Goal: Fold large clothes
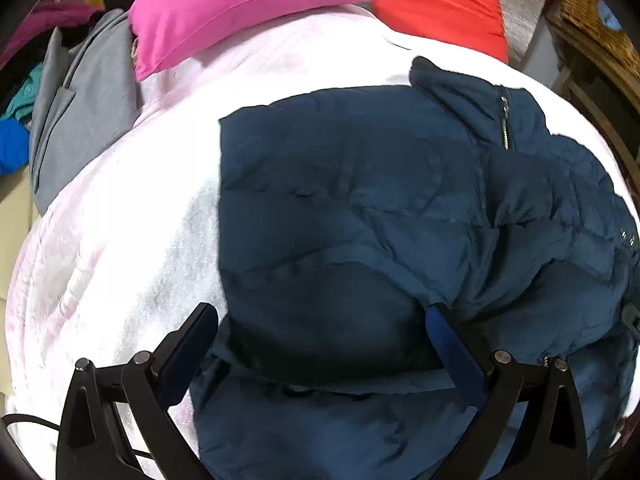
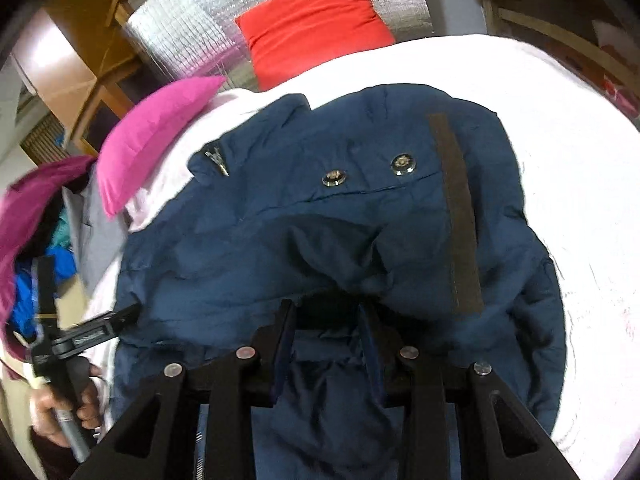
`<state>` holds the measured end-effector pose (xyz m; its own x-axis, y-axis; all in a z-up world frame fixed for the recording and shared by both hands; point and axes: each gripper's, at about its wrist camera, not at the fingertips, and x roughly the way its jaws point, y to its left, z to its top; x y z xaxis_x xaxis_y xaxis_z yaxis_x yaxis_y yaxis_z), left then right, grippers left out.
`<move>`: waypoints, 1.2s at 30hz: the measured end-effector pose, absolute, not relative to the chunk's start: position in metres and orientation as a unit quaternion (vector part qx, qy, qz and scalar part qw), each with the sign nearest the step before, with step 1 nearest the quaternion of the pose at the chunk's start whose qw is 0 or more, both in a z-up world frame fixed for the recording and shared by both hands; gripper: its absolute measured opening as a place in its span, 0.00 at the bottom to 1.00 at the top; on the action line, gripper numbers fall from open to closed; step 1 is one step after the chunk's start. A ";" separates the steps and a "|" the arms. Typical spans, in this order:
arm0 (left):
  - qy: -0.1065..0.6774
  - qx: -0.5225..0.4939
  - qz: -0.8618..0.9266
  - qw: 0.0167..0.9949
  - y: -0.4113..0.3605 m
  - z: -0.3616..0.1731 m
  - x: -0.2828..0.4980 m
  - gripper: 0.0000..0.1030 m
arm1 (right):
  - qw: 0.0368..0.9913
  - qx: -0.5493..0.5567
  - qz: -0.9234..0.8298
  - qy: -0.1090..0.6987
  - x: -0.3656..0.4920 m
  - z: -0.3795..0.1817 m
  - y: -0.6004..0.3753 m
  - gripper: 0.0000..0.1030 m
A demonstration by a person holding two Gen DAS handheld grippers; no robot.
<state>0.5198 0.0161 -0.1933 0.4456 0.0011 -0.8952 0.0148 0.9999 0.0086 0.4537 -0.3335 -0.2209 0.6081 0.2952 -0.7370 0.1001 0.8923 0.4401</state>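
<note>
Both grippers: L (image 1: 320, 320) open over jacket (image 1: 360, 200), R (image 2: 328, 312) pinching it.

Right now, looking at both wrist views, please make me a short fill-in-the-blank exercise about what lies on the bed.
1. The jacket spread on the white blanket is dark ____ in colour.
2. The pillow beside the red cushion is ____.
3. The left gripper stands ____ over the jacket.
4. Beside the dark strip, the jacket shows ____ metal snap buttons.

Missing words: blue; pink; open; two
</note>
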 end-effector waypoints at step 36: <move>0.581 -0.154 -0.019 0.799 0.067 -0.216 0.531 1.00 | 0.844 0.338 0.026 0.415 0.454 -0.237 -0.357 0.36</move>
